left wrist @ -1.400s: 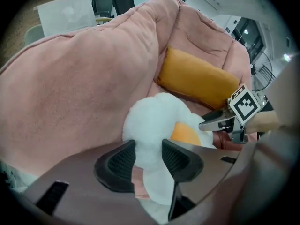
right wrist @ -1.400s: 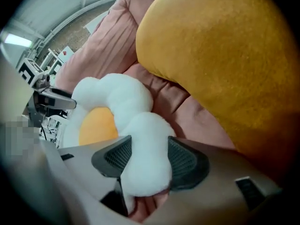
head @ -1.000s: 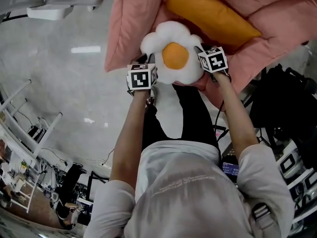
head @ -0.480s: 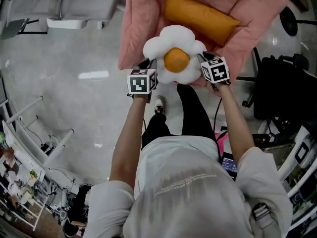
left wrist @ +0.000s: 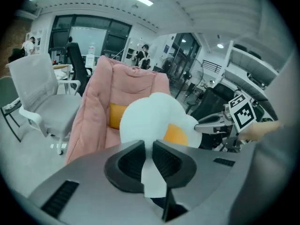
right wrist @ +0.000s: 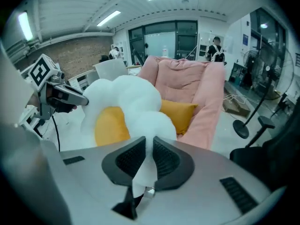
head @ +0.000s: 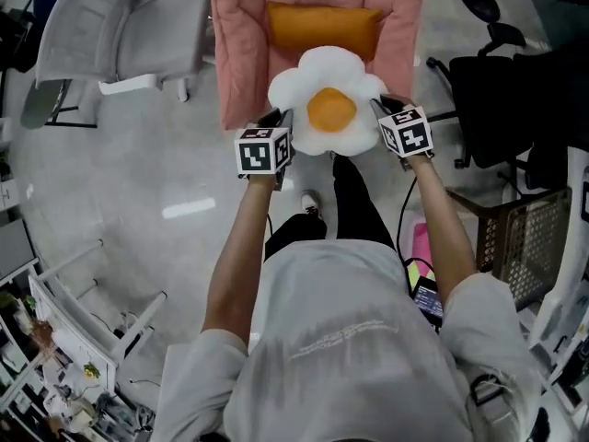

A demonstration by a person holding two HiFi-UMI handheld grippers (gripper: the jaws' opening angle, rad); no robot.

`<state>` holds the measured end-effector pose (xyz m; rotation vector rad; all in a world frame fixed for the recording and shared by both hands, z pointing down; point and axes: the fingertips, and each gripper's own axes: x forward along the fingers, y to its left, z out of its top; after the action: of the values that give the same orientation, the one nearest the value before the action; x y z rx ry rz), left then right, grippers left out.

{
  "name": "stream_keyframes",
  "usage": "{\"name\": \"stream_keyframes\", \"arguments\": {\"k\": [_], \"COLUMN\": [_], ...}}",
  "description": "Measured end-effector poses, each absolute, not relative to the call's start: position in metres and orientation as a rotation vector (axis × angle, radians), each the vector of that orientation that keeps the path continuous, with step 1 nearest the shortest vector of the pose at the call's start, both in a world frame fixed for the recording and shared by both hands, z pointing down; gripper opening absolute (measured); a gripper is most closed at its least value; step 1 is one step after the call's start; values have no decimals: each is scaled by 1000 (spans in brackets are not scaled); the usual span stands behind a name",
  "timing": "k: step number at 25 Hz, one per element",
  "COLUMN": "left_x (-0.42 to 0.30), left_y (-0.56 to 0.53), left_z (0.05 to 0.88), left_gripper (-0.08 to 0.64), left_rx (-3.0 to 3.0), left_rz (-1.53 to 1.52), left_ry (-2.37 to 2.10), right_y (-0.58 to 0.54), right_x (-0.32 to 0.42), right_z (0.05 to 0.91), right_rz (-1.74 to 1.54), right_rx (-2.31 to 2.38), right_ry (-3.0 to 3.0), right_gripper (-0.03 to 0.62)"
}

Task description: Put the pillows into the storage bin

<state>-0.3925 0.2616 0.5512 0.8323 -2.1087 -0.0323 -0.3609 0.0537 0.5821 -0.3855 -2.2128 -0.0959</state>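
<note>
A white flower-shaped pillow with an orange centre (head: 327, 99) hangs in the air between both grippers, in front of the pink lounge chair (head: 244, 53). My left gripper (head: 280, 122) (left wrist: 149, 159) is shut on the pillow's left petal (left wrist: 152, 116). On the pillow's right petal (right wrist: 140, 121) my right gripper (head: 379, 113) (right wrist: 146, 159) is shut, and its jaws have just been closing on the fabric. An orange rectangular pillow (head: 322, 26) (left wrist: 117, 115) (right wrist: 178, 116) lies on the chair's seat behind. No storage bin shows in any view.
A grey office chair (head: 110, 44) stands to the left of the pink chair. Black office chairs (head: 502, 90) are at the right, with a wire basket (head: 515, 242) beside my right arm. White racks (head: 64, 320) line the lower left. People stand far off in the room.
Both grippers have lifted the flower pillow up off the pink chair. The view has swung, so the chair now sits upright behind the pillow.
</note>
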Motion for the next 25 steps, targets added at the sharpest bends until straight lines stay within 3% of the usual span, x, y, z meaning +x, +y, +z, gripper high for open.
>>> {"name": "stream_keyframes", "arguments": {"k": [5,13,25], "left_x": [-358,-223,122], "left_y": [211,89,-88], "left_z": [519,519,602], "left_gripper": [57,57,57], "left_rx": [1005,1361,1715], "left_rz": [36,234,513], "left_ry": [-2074,-1820,-1295], "right_y": [14,-62,-135], "right_x": [-290,-82,318], "right_z": [545,552,628], "right_rz": [-36,206,620], "right_rx": [-224,163,752], "right_ry": [-2282,-2252,-2056], "right_gripper": [60,58,54]}}
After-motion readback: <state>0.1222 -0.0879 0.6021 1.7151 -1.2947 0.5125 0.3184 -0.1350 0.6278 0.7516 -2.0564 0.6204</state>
